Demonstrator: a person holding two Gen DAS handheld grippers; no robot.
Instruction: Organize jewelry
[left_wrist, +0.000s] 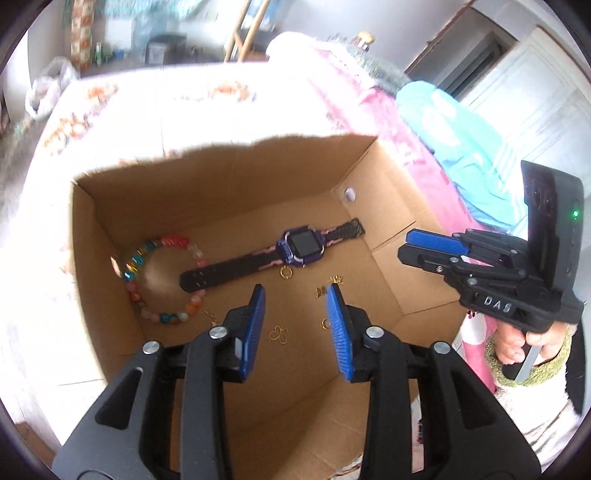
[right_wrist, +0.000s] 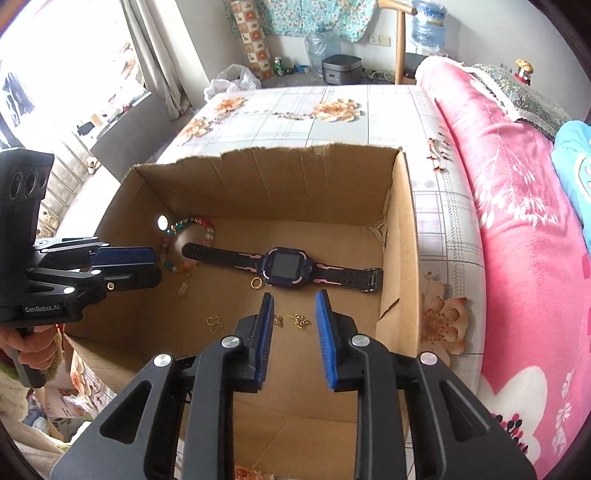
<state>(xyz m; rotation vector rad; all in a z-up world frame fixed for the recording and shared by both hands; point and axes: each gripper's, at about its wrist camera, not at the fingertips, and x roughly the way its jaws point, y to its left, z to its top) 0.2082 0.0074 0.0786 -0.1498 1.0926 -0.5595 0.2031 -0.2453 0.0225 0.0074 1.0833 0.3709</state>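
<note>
— Hovering over the cardboard box (right_wrist: 400, 236), both the left gripper (left_wrist: 295, 325) and right gripper (right_wrist: 293, 332) gape, empty?
— Yes; watch (right_wrist: 284, 266), bead bracelet (left_wrist: 162, 280) and gold earrings (right_wrist: 301, 320) lie inside. Descend squarely on one earring.

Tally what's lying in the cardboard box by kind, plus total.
Smartwatch: 1
Beaded bracelet: 1
Small gold pieces, counted in the left wrist view: 6, some too small to identify
Total: 8, all on the floor of the cardboard box
</note>
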